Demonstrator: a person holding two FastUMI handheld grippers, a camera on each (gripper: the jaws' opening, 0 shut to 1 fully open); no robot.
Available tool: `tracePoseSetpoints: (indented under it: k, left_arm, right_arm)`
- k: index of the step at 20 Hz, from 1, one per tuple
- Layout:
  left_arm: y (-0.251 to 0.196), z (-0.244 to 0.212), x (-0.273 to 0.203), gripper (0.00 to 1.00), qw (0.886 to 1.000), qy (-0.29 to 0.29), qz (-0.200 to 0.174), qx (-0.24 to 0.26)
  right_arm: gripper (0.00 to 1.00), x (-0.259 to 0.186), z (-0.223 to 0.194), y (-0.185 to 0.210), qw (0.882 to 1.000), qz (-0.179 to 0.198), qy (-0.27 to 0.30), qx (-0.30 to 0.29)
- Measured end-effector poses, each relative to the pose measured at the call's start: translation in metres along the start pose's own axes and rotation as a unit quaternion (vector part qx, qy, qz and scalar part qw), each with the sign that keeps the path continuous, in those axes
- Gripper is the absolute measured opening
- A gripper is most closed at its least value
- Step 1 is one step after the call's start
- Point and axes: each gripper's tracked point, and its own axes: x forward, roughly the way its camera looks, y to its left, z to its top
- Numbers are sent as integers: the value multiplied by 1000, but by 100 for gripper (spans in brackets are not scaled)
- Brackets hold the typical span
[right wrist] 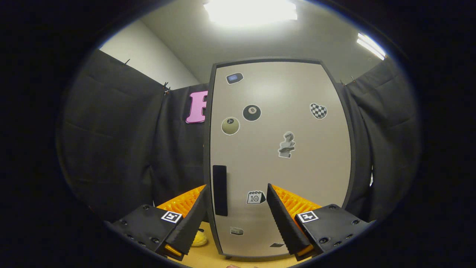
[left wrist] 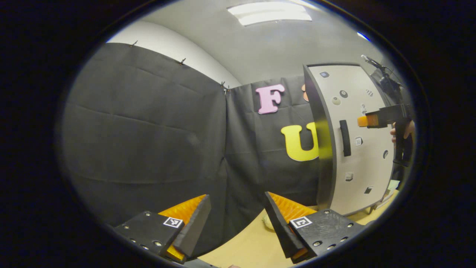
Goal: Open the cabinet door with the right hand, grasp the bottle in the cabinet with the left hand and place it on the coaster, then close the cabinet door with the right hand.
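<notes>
Black cloth walls enclose a tan tabletop on which the cabinet stands, its door shut. The right gripper hovers spread wide just before the dark handle, empty. The left gripper waits, also parted and empty, well left of the cabinet. Nothing looks done yet; the bottle is hidden inside.
</notes>
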Motion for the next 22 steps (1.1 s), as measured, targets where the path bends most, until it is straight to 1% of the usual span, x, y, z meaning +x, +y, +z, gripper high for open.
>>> tracePoseSetpoints:
  k: [4, 5, 6, 7, 8, 11, 13, 15, 16, 19, 20, 21, 22]
  left_arm:
    - [23, -13, 5, 88, 1000, 11, 17, 0]
    - [28, -16, 6, 87, 1000, 14, 22, 1]
    - [33, -19, 7, 88, 1000, 17, 25, 3]
    - [37, -22, 9, 86, 999, 20, 27, 4]
    - [41, -26, 7, 86, 999, 23, 30, 5]
    - [53, -32, 8, 86, 999, 31, 37, 6]
    - [60, -35, 13, 87, 999, 32, 41, 7]
    - [62, -37, 17, 87, 998, 32, 44, 8]
    - [64, -38, 17, 87, 998, 32, 45, 7]
    - [69, -40, 21, 87, 998, 31, 46, 2]
    - [68, -42, 23, 87, 999, 31, 45, 2]
    - [68, -42, 25, 87, 999, 30, 43, 1]
    - [68, -41, 26, 87, 999, 30, 41, 1]
  right_arm:
    - [94, 25, -18, 15, 1000, -1, 22, -8]
    - [94, 31, -22, 17, 1000, -2, 27, -9]
    - [94, 36, -26, 20, 999, -4, 31, -9]
    - [94, 40, -30, 22, 999, -5, 34, -10]
    - [97, 45, -33, 26, 999, -3, 35, -9]
    - [96, 61, -38, 33, 999, -1, 38, -4]
    - [86, 70, -40, 34, 999, -6, 45, 1]
    - [86, 79, -47, 36, 998, -8, 62, 0]
    - [84, 83, -50, 38, 998, -8, 70, 0]
    - [52, 89, -59, 40, 996, -14, 90, 2]
    - [52, 90, -61, 40, 995, -15, 96, 1]
    - [56, 92, -64, 38, 995, -22, 100, -4]
    - [56, 92, -64, 32, 994, -36, 100, -9]
